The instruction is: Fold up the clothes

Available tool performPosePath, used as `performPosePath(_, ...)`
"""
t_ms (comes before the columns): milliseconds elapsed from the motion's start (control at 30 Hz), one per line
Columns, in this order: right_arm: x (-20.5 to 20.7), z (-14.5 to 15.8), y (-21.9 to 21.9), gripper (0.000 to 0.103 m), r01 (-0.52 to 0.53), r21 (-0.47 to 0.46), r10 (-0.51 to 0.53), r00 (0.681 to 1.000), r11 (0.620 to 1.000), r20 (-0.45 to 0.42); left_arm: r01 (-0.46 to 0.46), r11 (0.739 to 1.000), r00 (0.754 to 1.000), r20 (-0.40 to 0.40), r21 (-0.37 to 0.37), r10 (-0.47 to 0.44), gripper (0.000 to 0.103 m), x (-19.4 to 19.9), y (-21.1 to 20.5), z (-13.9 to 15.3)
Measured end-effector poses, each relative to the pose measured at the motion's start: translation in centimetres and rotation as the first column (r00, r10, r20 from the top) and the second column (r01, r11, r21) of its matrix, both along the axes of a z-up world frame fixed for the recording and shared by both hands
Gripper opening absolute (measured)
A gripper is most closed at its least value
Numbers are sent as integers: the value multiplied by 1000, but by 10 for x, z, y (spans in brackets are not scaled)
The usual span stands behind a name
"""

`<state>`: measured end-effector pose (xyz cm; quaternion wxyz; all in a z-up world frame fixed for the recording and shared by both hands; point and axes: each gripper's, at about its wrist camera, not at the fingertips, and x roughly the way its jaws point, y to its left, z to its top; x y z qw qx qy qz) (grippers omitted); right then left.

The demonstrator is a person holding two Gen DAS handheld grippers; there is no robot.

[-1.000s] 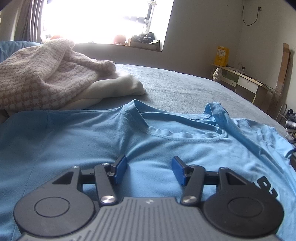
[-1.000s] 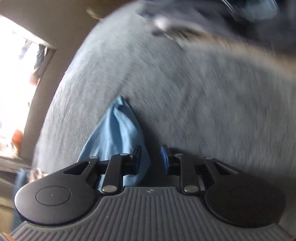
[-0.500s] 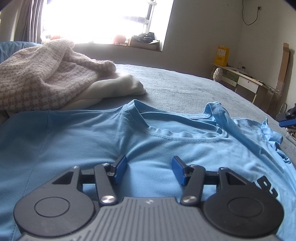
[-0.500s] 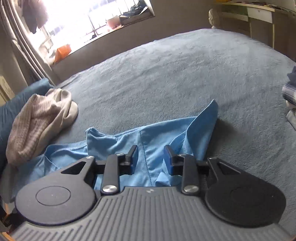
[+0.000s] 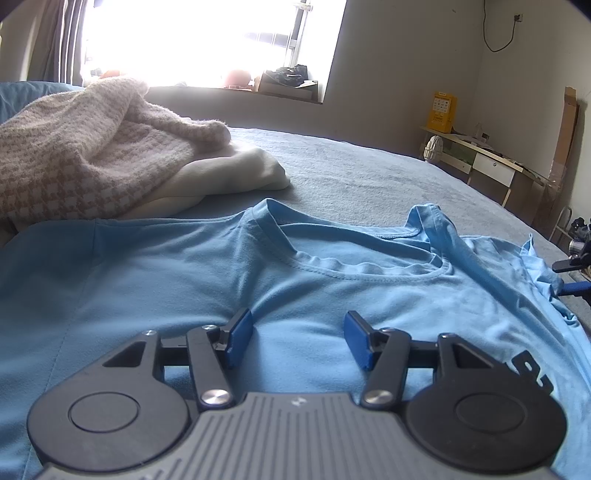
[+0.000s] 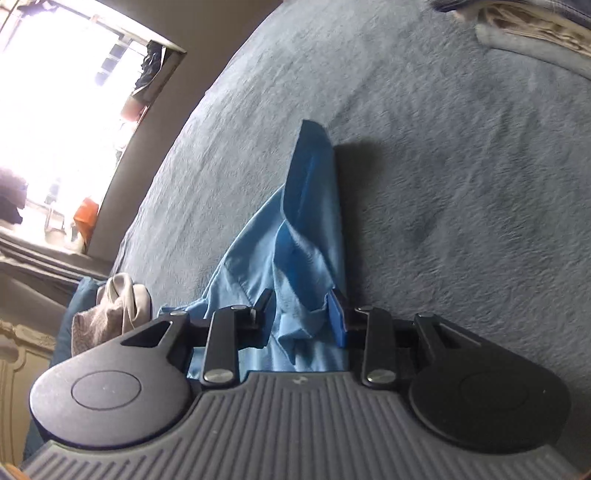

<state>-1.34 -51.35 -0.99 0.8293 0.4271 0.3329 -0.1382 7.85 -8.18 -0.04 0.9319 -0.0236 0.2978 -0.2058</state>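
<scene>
1. The left claw [image 5: 298, 339] stands wide and holds nothing, low over the chest of the blue T-shirt [image 5: 184, 280].
2. The right claw [image 6: 301, 314] has its jaws part-way apart with a bunched sleeve of that shirt [image 6: 314, 236] between them; whether the pads actually pinch the cloth I cannot tell. In the left view this claw shows at the far right edge of the shirt.
3. The shirt lies face up and spread across the grey-blue bed [image 5: 369, 177], collar on the far side, body flat, right sleeve rumpled and raised.
4. Progress, as I judge it: the shirt is laid out, and no fold shows in its body. The sleeve and side folds, then the lengthwise fold, seem left to do.
5. Count: one blue shirt; one heap to the far left, with a houndstooth knit [image 5: 74, 162] on top of a cream garment [image 5: 229, 177], both unfolded; two claws.
6. Some stacked cloth [image 6: 535, 33] shows far right, too blurred to count.
</scene>
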Motion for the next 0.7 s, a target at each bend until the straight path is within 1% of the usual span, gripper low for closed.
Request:
performPosePath(67, 2, 3, 5, 29, -14, -28, 14, 1000, 1000, 6, 0, 1000, 1000, 0, 1, 0, 57, 0, 0, 0)
performPosePath(100, 2, 4, 8, 24, -21, -41, 21, 1000, 999, 9, 0, 1000, 1000, 0, 0, 0, 57, 0, 0, 0)
performPosePath(133, 3, 6, 11, 12, -27, -55, 28, 1000, 998, 12, 0, 1000, 1000, 0, 0, 0, 57, 0, 0, 0)
performPosePath(167, 4, 7, 14, 5, -34, -69, 35, 999, 997, 15, 0, 1000, 1000, 0, 0, 0, 57, 0, 0, 0)
performPosePath(233, 5, 10, 19, 4, -45, -98, 47, 999, 994, 20, 1, 1000, 1000, 0, 0, -1, 57, 0, 0, 0)
performPosePath(267, 0, 16, 16, 4, -26, -128, 30, 999, 991, 30, 1, 1000, 1000, 0, -1, -1, 57, 0, 0, 0)
performPosePath(400, -28, 26, -9, 3, 109, -236, -110, 994, 966, 9, 1, 1000, 1000, 0, -2, -1, 57, 0, 0, 0)
performPosePath(567, -58, 14, -42, 2, 232, -271, -256, 965, 934, -57, 1, 1000, 1000, 0, -3, -1, 57, 0, 0, 0)
performPosePath(700, -70, 4, -55, 0, 298, -304, -339, 936, 905, -91, 1, 1000, 1000, -1, -2, -1, 57, 1, 0, 0)
